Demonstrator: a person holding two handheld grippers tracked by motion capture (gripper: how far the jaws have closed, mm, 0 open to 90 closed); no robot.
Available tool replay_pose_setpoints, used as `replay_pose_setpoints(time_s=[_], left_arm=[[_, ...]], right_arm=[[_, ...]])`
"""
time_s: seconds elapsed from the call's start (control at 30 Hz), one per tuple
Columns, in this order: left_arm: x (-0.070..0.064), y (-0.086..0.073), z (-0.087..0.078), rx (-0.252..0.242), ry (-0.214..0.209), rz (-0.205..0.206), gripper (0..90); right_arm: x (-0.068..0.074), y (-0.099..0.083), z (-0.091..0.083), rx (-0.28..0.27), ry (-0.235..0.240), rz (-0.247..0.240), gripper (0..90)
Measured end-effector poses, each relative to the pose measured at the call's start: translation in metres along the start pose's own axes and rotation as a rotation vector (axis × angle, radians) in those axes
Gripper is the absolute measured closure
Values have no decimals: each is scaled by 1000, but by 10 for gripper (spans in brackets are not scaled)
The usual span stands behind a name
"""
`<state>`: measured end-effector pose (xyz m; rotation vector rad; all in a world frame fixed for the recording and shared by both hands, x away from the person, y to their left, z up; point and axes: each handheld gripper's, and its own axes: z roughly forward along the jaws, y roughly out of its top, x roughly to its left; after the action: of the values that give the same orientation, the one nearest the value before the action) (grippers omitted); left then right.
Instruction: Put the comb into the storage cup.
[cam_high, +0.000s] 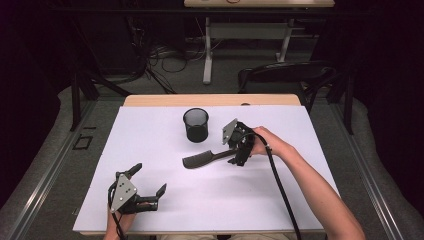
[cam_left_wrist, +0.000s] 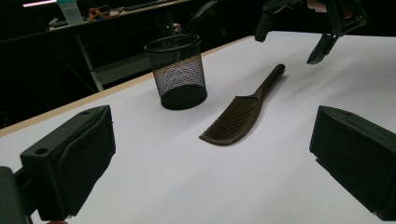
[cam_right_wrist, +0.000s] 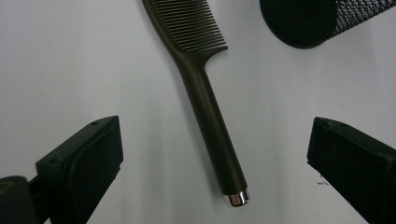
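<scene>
We see a dark brown comb (cam_high: 202, 159) lying flat on the white table (cam_high: 150, 145), near its middle, teeth end toward our left and handle toward our right. In the right gripper view the comb (cam_right_wrist: 205, 100) runs up between the jaws, its handle ending in a small silver cap close to the camera. Our right gripper (cam_high: 239, 152) hangs just over the handle end with its jaws spread wide on either side of it, and nothing sits between them; in the left gripper view it (cam_left_wrist: 292, 44) appears above the handle tip without touching it.

Our left gripper (cam_high: 150, 187) rests low near the front left of the table, well apart from the comb, its jaws also spread and holding nothing.

A black mesh cup (cam_high: 195, 124) stands upright just behind the comb, near but apart from it. We can read no brand, label or writing on the comb, the cup or the grippers.
</scene>
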<state>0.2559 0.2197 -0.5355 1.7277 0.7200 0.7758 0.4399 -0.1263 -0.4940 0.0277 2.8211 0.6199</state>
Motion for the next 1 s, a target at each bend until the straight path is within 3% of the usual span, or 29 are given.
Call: replay_pose_setpoints(time_s=[0.23, 0.33, 0.47, 0.67, 1.0], left_arm=[[0, 0, 1, 0, -3, -2, 2], [0, 0, 1, 1, -2, -5, 3], [0, -1, 1, 2, -3, -7, 3], [1, -1, 1, 2, -4, -6, 3], [1, -1, 1, 1, -5, -9, 2]], right_arm=[[-2, 1, 7, 35, 9, -29, 114], [-3, 2, 10, 57, 5, -66, 156], [-4, 3, 12, 80, -2, -95, 233], [-9, 8, 15, 121, 26, -149, 415], [-12, 10, 28, 216, 66, -224, 579]])
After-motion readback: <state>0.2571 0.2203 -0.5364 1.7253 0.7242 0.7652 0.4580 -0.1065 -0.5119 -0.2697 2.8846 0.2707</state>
